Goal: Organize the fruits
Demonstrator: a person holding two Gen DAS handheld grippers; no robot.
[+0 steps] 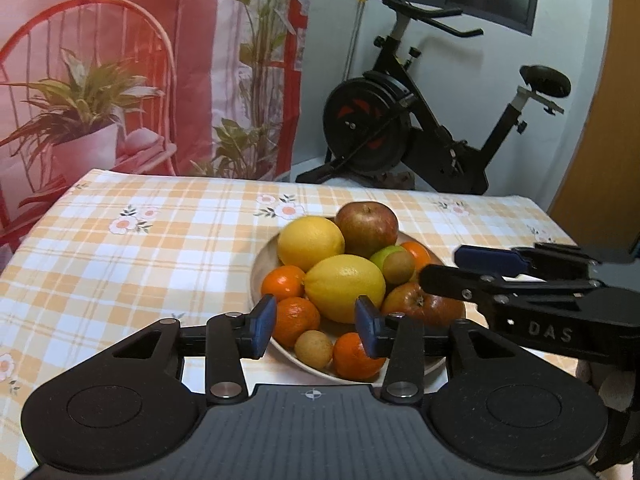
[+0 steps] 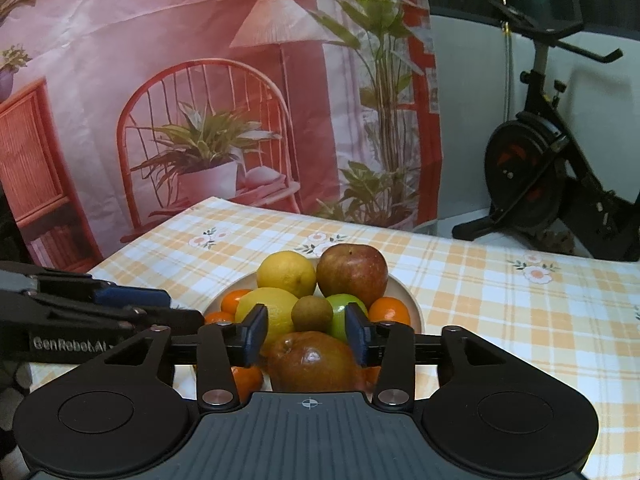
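Checked tablecloth (image 1: 120,264); heaped plate (image 1: 262,264). Both grippers (image 1: 316,324) (image 2: 306,334) apart, empty. Risk: nudged lemon (image 1: 345,287) rolling off.

"DAS" in pale raised letters on black plastic body of right gripper (image 1: 486,268), seen from left wrist. "GenRobot.AI" in white on black side of left gripper (image 2: 160,305), partly hidden.

Both wrist views close, low, facing fruit bowl (image 1: 262,264) from opposite sides; bowl shared.
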